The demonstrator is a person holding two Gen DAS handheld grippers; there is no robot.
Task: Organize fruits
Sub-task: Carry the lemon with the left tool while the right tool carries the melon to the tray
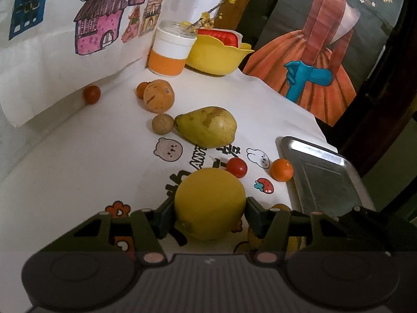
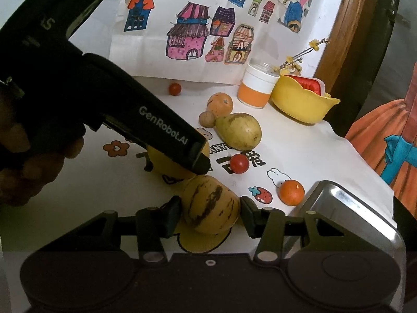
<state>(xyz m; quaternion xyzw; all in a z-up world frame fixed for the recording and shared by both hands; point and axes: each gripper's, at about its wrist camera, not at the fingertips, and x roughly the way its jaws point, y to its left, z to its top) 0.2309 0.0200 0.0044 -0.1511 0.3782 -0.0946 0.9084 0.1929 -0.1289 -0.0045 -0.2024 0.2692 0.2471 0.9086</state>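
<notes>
Your left gripper (image 1: 209, 215): dark pads pressed on both sides of a smooth, round yellow lemon (image 1: 209, 203) resting on the printed cloth (image 1: 78, 169). Your right gripper (image 2: 210, 215): pads touching both sides of an egg-shaped tan melon (image 2: 209, 207) with dark streaks, also on the cloth. Beyond them: a speckled green pear (image 1: 207, 127), a glossy tomato (image 1: 236, 167), a small orange (image 1: 281, 169). Beside the orange: a shiny rectangular metal tray (image 1: 323, 172) with rounded corners, holding no fruit.
</notes>
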